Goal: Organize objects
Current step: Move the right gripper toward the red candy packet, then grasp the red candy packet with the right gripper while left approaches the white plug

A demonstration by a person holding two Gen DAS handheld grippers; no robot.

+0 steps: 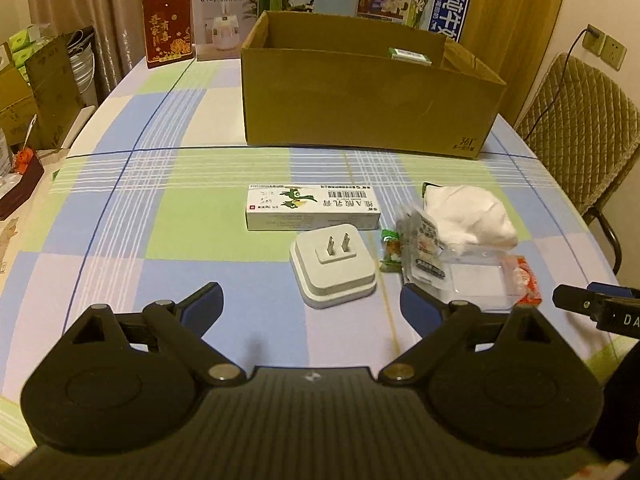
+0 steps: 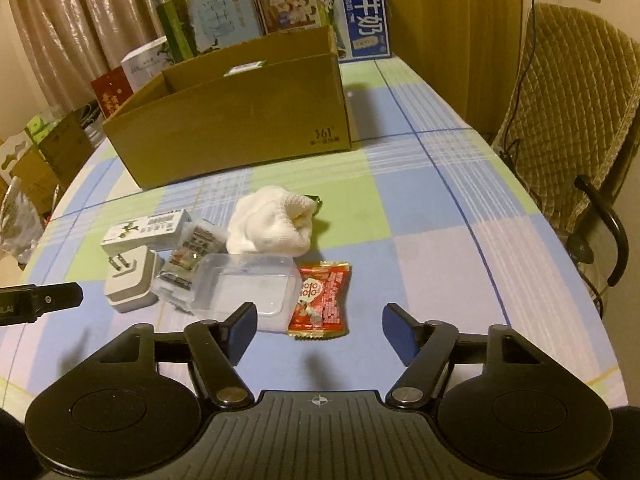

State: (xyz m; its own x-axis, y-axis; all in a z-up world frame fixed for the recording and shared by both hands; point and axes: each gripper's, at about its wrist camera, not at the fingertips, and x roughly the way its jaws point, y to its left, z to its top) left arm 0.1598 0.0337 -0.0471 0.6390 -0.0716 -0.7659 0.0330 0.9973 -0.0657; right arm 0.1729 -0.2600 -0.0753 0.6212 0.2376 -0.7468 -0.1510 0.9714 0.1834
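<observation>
Two grippers: left gripper (image 1: 312,308) and right gripper (image 2: 320,326) both spread wide, empty.
Left aim: centre on the white square plug adapter (image 1: 334,270).
Right aim: straddle the red crinkled snack packet (image 2: 322,300).

"361°" printed on the cardboard box (image 2: 240,120) ahead of the grippers, "J10" on the white humidifier carton (image 1: 224,16) far ahead-left, "oto oto" on the red snack packet (image 2: 322,300) just ahead of the right gripper.
</observation>
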